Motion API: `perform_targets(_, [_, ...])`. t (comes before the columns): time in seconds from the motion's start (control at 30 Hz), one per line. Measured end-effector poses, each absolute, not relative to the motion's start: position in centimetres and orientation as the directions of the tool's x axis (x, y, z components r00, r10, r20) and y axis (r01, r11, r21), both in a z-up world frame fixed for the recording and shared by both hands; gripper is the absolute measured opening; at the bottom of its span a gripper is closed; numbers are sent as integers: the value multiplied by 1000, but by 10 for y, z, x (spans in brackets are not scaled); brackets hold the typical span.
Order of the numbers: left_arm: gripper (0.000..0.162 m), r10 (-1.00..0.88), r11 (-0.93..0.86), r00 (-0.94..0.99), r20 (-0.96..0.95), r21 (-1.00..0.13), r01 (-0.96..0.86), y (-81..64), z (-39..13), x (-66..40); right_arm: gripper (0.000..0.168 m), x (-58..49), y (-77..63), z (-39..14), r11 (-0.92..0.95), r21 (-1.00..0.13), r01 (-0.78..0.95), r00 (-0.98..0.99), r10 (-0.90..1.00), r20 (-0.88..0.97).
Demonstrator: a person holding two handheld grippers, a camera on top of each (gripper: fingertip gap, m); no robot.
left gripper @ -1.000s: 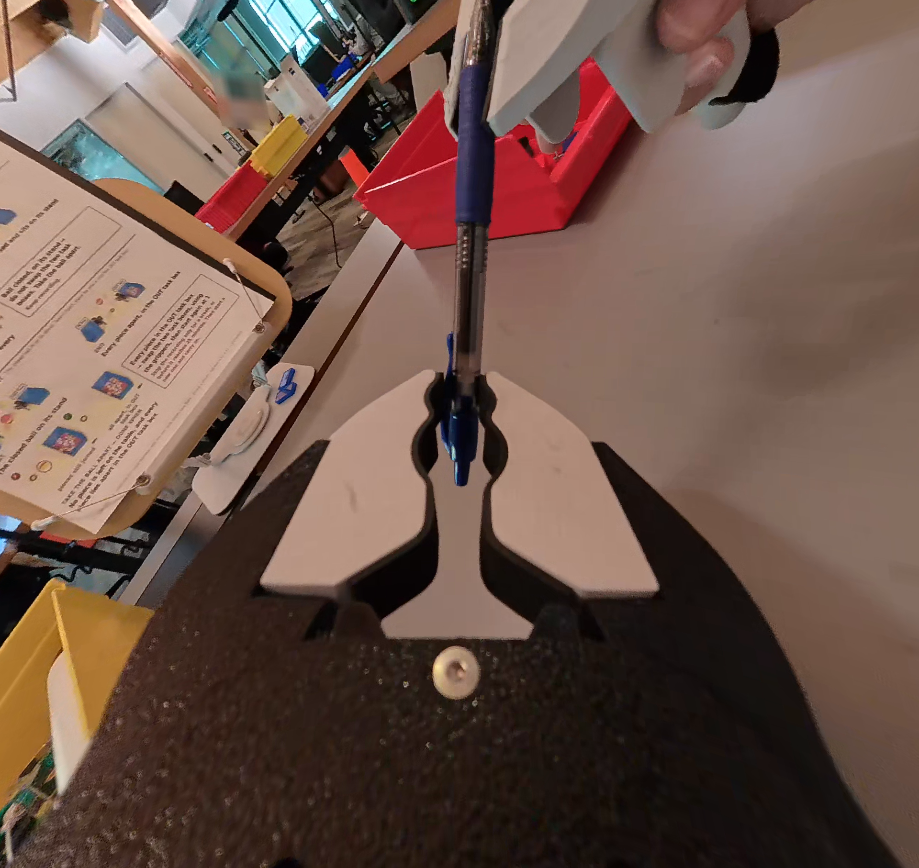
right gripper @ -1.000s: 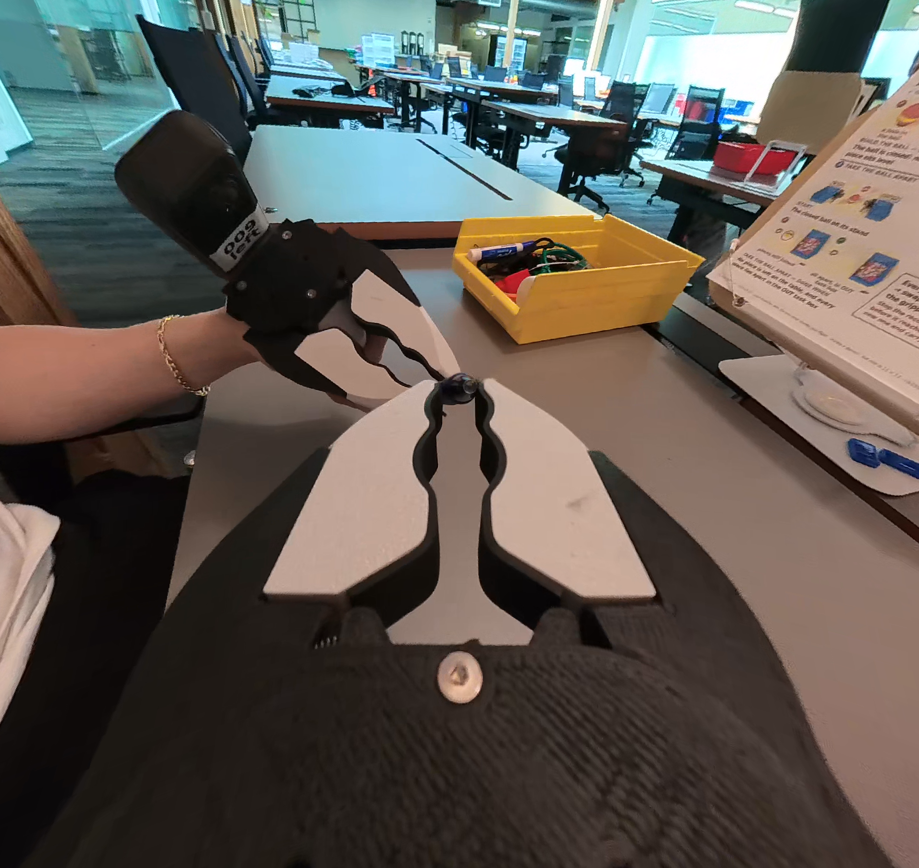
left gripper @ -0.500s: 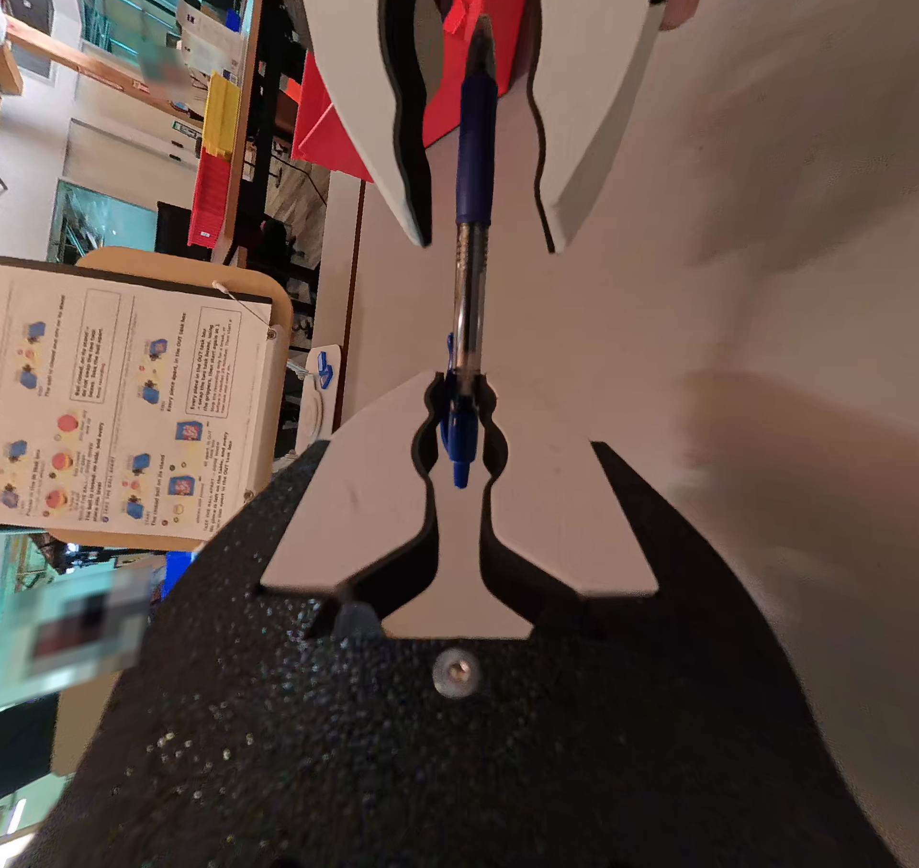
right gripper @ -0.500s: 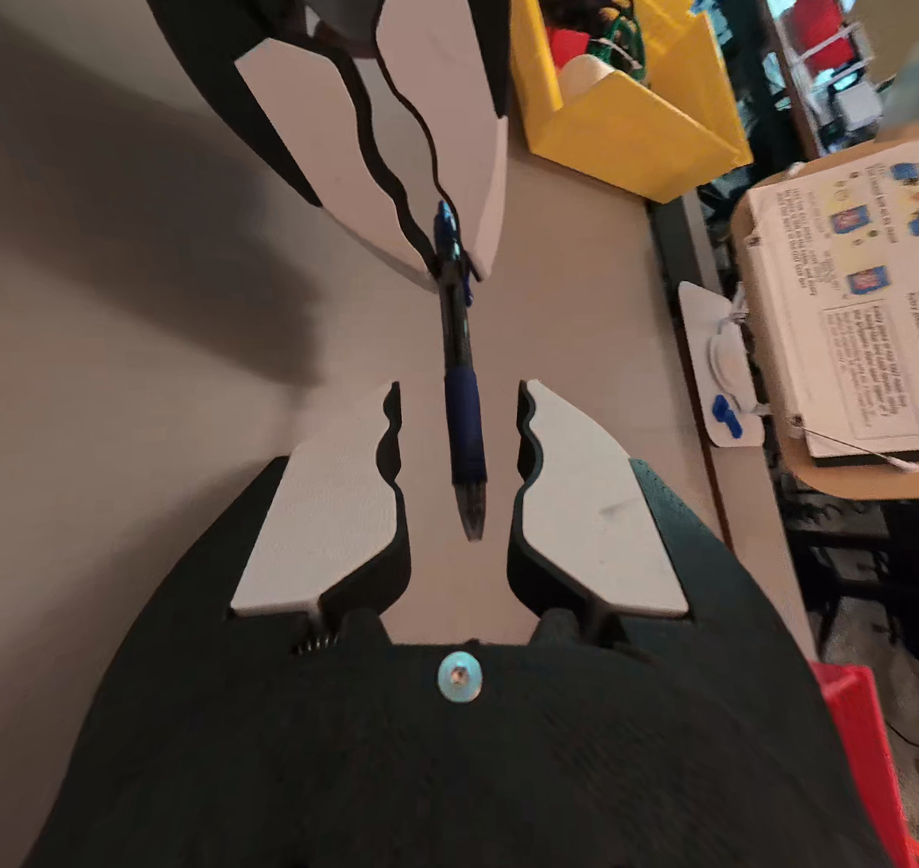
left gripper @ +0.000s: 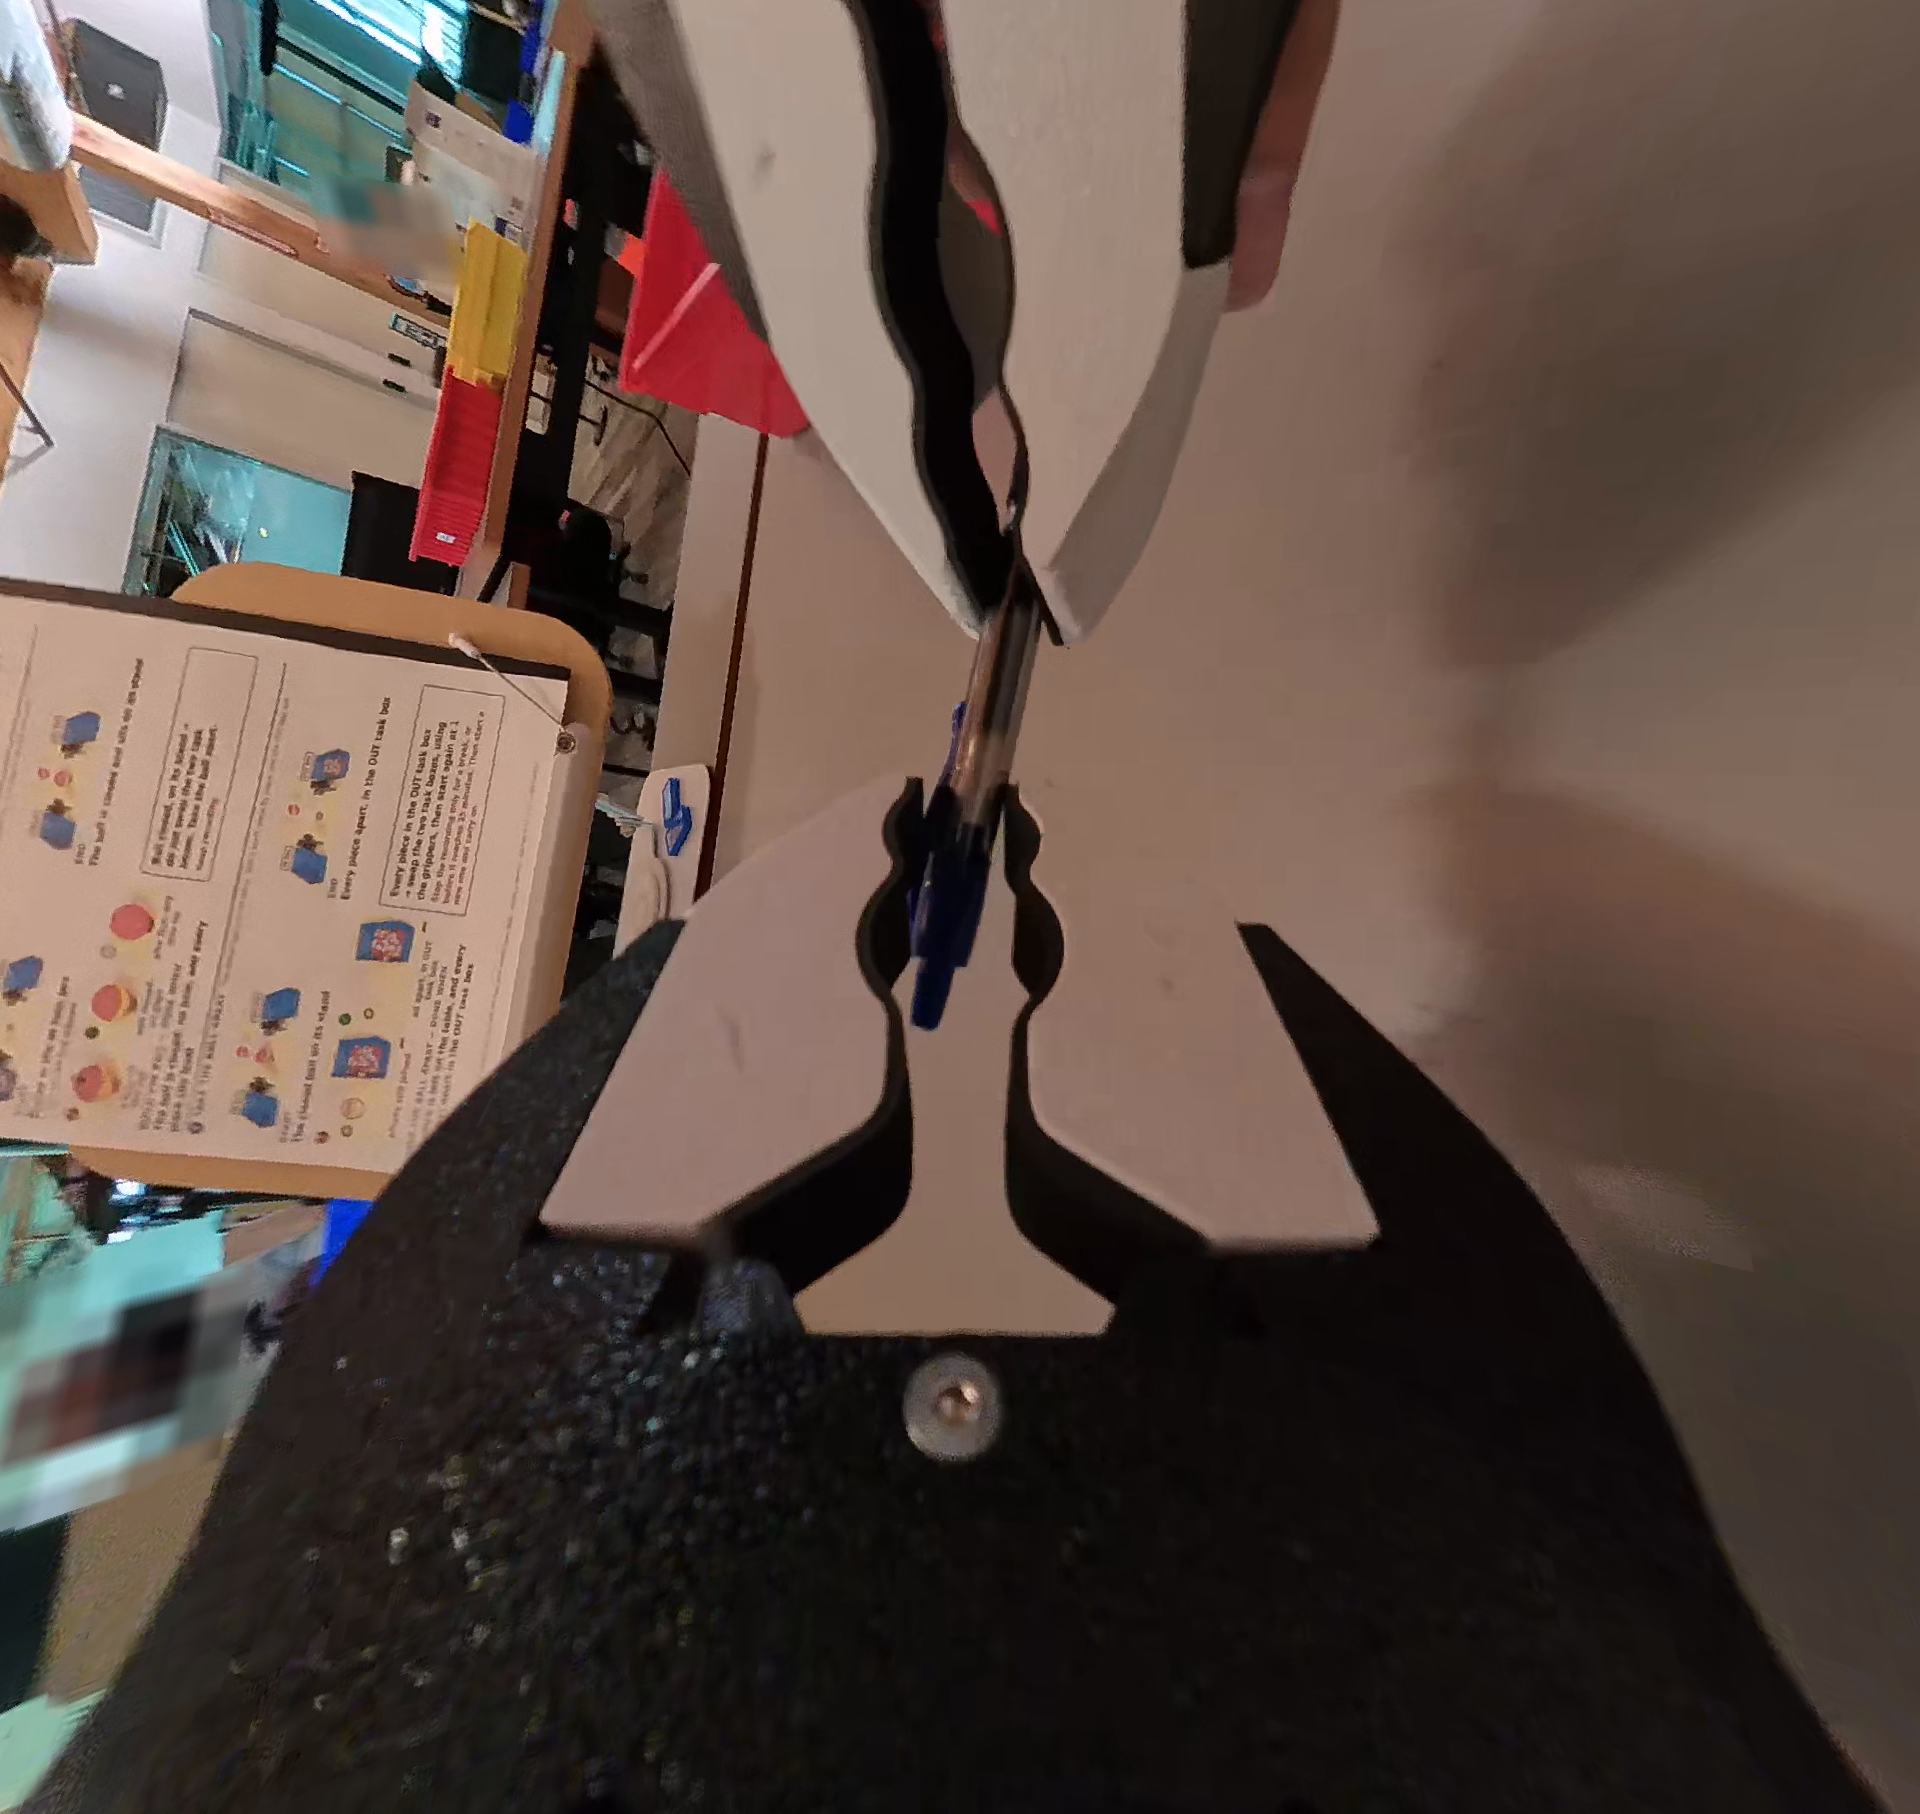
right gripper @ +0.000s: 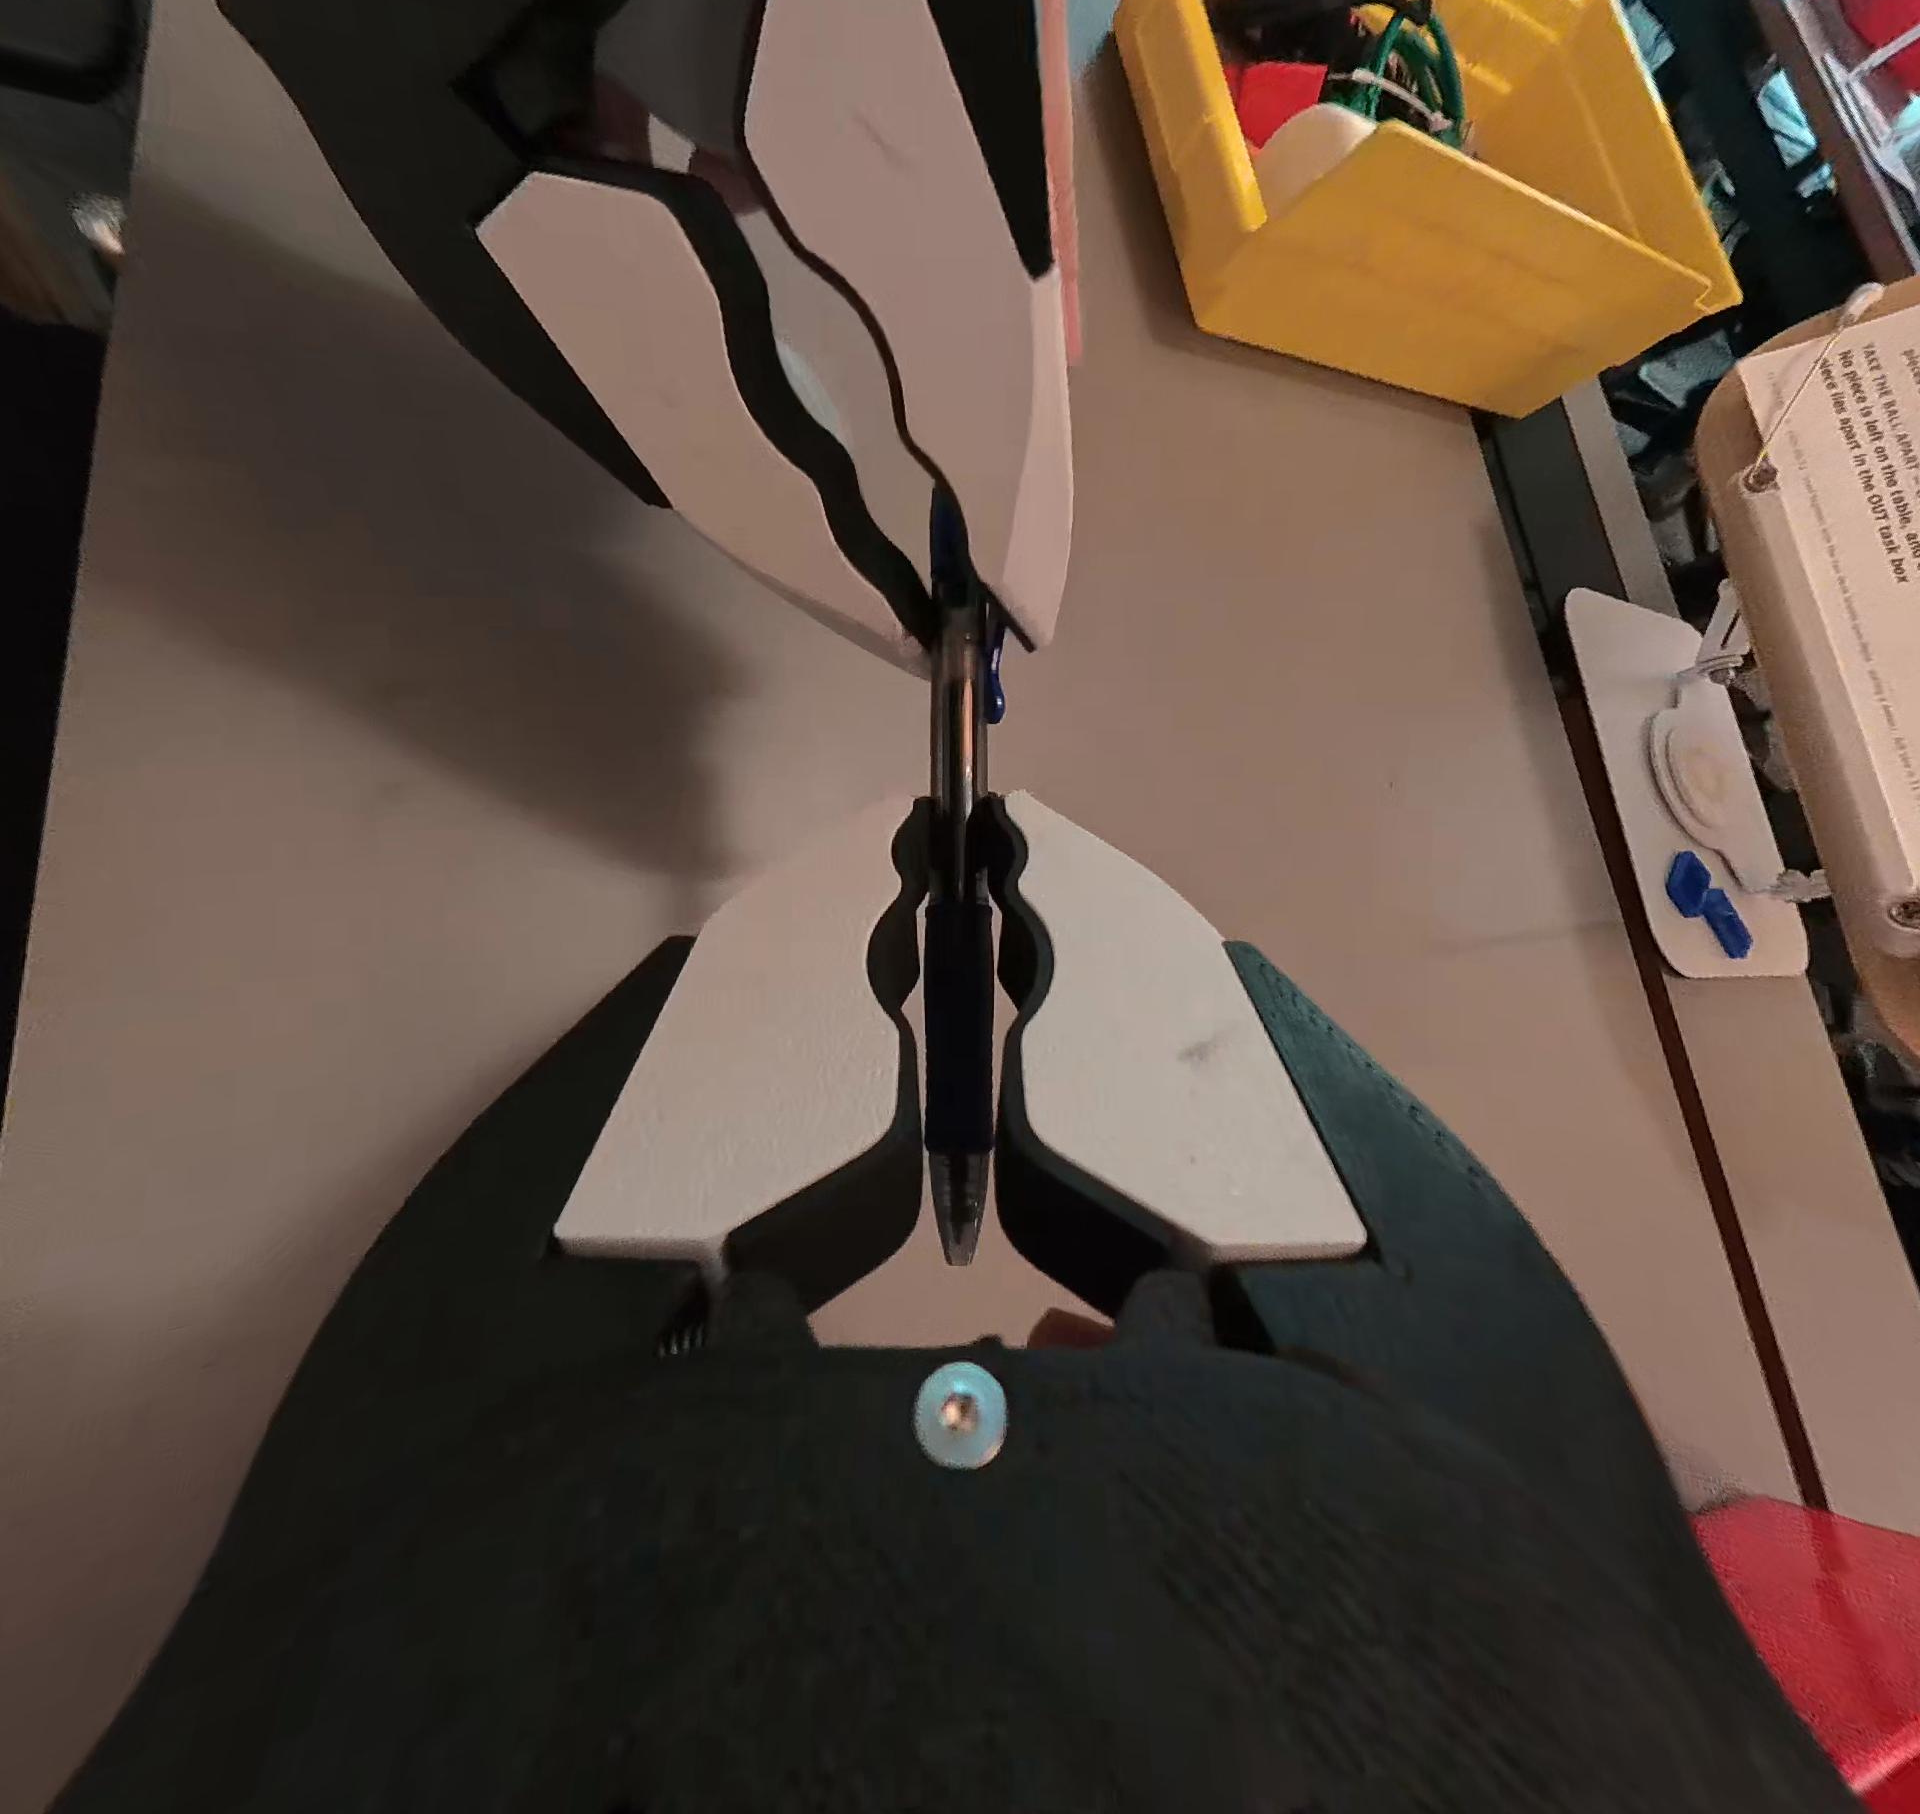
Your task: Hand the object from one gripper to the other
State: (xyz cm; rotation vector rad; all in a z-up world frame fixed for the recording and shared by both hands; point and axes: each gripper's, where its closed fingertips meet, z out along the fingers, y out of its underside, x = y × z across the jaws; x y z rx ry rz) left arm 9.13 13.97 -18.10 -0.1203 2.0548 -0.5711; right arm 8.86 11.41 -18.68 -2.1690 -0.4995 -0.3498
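- The pen [right gripper: 954, 1037] has a clear, glossy plastic barrel and a matt, dark blue, rubbery-looking grip sleeve.
- The right gripper [right gripper: 954, 819] has smooth, matt white fingers [right gripper: 1143, 1068] on a black body with a fine ribbed texture.
- The left gripper [left gripper: 961, 808] has a black, grainy, speckled body.
- The table [right gripper: 1247, 621] is smooth, matt beige.
- Beyond the pen, the yellow bin [right gripper: 1455, 289] is glossy plastic.
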Motion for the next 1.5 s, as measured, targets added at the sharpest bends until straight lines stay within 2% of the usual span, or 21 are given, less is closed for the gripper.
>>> perform_targets(0.03, [16, -356, 857, -527, -771, -494, 144, 139, -175, 91, 10, 89, 114, -183, -529, -715, 457, 887, 221, 405])
perform_targets(0.13, [35, -583, 670, -500, -640, -727, 149, 144, -142, 91, 10, 98, 114, -165, -439, -805, 398, 916, 146, 373])
perform_targets(0.2, [45, -720, 432, -525, -453, -885, 171, 147, -114, 87, 10, 100, 114, -142, -302, -896, 325, 946, 99, 309])
perform_targets(0.27, [44, -760, 181, -604, -239, -971, 155, 147, -97, 82, 10, 100, 114, -111, -93, -979, 180, 982, 71, 174])
perform_targets(0.37, [41, -663, -13, -748, -22, -999, 41, 130, -102, 75, 10, 102, 106, -65, 248, -965, -85, 992, 111, -58])
perform_targets(0.43, [32, -630, -113, -772, 85, -993, -17, 119, -104, 77, 9, 106, 103, -54, 355, -911, -208, 975, 152, -163])
perform_targets(0.57, [24, -567, -259, -780, 265, -956, -136, 104, -107, 83, 10, 97, 106, -52, 404, -856, -322, 938, 261, -230])
perform_targets(0.73, [20, -445, -415, -801, 401, -885, -213, 101, -99, 79, 10, 81, 116, -58, 359, -841, -405, 888, 373, -269])
perform_targets(0.9, [14, -419, -339, -829, 370, -911, -236, 89, -106, 72, 9, 74, 124, -66, 326, -843, -429, 870, 401, -288])
perform_targets(1.03, [11, -408, -370, -830, 381, -900, -232, 88, -106, 74, 10, 70, 126, -68, 313, -851, -422, 869, 407, -282])
perform_targets(1.17, [10, -504, -260, -817, 280, -951, -165, 93, -114, 78, 10, 73, 125, -73, 278, -889, -365, 896, 365, -253])
perform_targets(1.2, [10, -554, -211, -795, 247, -965, -153, 97, -117, 81, 11, 77, 124, -74, 271, -904, -330, 915, 328, -236])
perform_targets(1.27, [10, -652, -82, -738, 176, -983, -162, 107, -127, 88, 32, 90, 119, -71, 276, -934, -228, 962, 210, -173])
perform_targets(1.37, [10, -765, 176, -644, -27, -970, -168, 126, -144, 95, 44, 104, 112, -71, 211, -976, -54, 998, 42, -46])
perform_targets(1.43, [11, -784, 405, -569, -248, -899, -165, 143, -154, 99, 49, 104, 111, -71, 144, -989, 47, 999, -15, 45])
perform_targets(1.5, [10, -724, 611, -510, -465, -776, -160, 156, -159, 99, 58, 104, 110, -74, 45, -981, 188, 980, -77, 184])
